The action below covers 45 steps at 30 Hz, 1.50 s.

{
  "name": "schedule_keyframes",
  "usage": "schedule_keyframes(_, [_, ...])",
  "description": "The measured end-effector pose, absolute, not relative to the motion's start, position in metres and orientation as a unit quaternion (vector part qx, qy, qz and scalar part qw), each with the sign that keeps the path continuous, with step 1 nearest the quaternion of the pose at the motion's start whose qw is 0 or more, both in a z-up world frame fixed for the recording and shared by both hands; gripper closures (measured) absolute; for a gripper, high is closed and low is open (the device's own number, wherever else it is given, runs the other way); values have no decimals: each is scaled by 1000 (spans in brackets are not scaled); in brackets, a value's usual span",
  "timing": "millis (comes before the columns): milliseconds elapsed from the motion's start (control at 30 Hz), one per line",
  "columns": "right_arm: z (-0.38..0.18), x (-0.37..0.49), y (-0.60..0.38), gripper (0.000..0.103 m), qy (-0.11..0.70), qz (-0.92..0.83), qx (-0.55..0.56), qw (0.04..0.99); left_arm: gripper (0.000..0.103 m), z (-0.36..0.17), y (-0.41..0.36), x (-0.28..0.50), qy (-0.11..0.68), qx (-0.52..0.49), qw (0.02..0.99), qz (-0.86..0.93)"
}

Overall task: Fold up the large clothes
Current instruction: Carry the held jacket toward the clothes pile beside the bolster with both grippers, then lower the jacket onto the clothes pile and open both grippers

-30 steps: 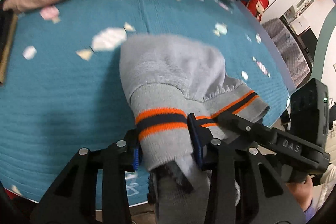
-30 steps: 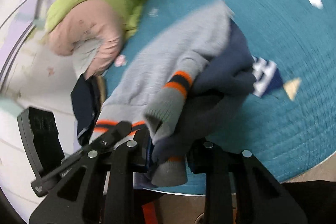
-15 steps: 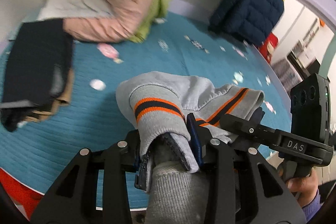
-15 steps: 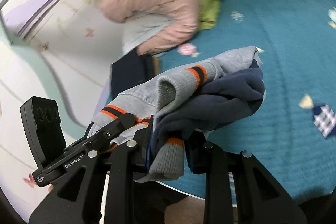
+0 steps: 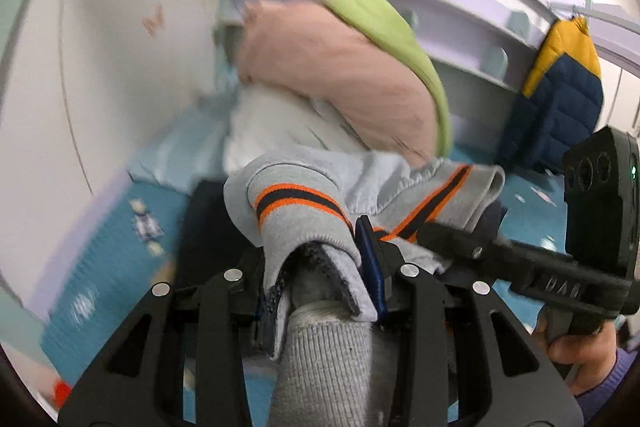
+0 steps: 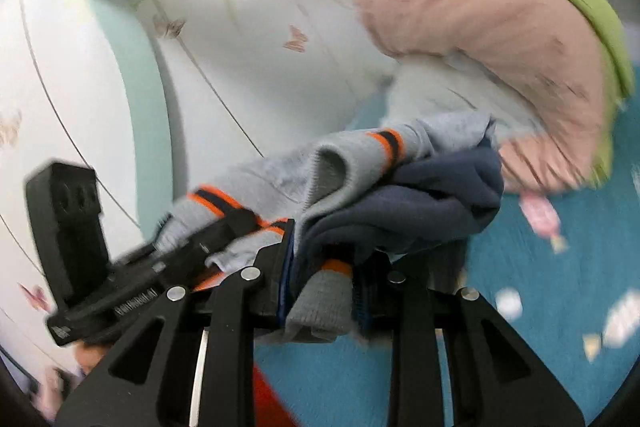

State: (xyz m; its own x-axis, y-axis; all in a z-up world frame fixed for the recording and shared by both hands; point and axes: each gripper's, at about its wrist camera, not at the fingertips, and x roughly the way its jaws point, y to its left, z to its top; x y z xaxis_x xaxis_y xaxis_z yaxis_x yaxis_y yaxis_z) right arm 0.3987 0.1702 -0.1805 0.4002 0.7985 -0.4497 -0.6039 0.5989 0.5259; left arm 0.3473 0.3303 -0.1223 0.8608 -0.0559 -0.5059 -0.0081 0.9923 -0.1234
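A folded grey sweater point(image 5: 316, 203) with orange and dark stripes and a navy lining hangs in the air between both grippers. My left gripper point(image 5: 320, 267) is shut on one striped cuff end. My right gripper point(image 6: 320, 283) is shut on the other end of the grey sweater point(image 6: 340, 163), with navy fabric point(image 6: 420, 203) bunched above its fingers. Each gripper shows in the other's view, the right one in the left wrist view point(image 5: 520, 263) and the left one in the right wrist view point(image 6: 160, 267). The sweater is lifted above the teal bed cover point(image 6: 540, 307).
A pile of pink and green padded jackets point(image 5: 352, 75) lies ahead against the wall point(image 5: 120, 47). A dark folded garment point(image 5: 204, 227) lies below the sweater. A navy and yellow jacket point(image 5: 560, 99) hangs at the right. White shelves point(image 5: 460, 11) run behind.
Both grippers have lifted the sweater off the bed and swung it left toward the wall and the jacket pile. The grips are unchanged.
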Motion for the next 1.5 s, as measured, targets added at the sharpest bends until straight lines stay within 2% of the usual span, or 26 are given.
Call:
schedule_keyframes(100, [-230, 422, 202, 79, 390, 416, 156, 806, 66, -160, 368, 363, 253, -48, 966, -10])
schedule_keyframes(233, [-337, 449, 236, 80, 524, 372, 152, 751, 64, -264, 397, 383, 339, -38, 940, 21])
schedule_keyframes(300, [-375, 449, 237, 79, 555, 361, 171, 729, 56, -303, 406, 381, 366, -62, 928, 33])
schedule_keyframes(367, [-394, 446, 232, 74, 565, 356, 190, 720, 39, -322, 417, 374, 370, -96, 924, 33])
schedule_keyframes(467, [-402, 447, 222, 68, 563, 356, 205, 717, 27, -333, 430, 361, 361, -146, 921, 31])
schedule_keyframes(567, [-401, 447, 217, 58, 563, 348, 197, 723, 16, -331, 430, 356, 366, -152, 917, 52])
schedule_keyframes(700, [-393, 428, 199, 56, 562, 335, 161, 739, 15, -311, 428, 347, 372, -137, 915, 79])
schedule_keyframes(933, [-324, 419, 154, 55, 473, 321, 136, 809, 14, -245, 443, 315, 300, -178, 933, 90])
schedule_keyframes(1000, [-306, 430, 160, 61, 448, 336, 138, 817, 14, -241, 438, 326, 310, -199, 927, 71])
schedule_keyframes(1133, [-297, 455, 187, 75, 444, 354, 119, 814, 14, -254, 412, 358, 327, -184, 926, 46])
schedule_keyframes(1233, [-318, 467, 208, 77, 473, 337, 68, 811, 14, -287, 413, 395, 385, -161, 905, 82])
schedule_keyframes(1300, [-349, 475, 217, 83, 508, 310, 47, 802, 15, -311, 429, 417, 427, -166, 883, 104])
schedule_keyframes(1367, [-366, 485, 218, 83, 521, 300, 54, 797, 14, -328, 449, 428, 438, -227, 866, 75])
schedule_keyframes(1500, [-372, 503, 222, 83, 533, 294, 61, 791, 15, -323, 436, 443, 440, -155, 881, 79])
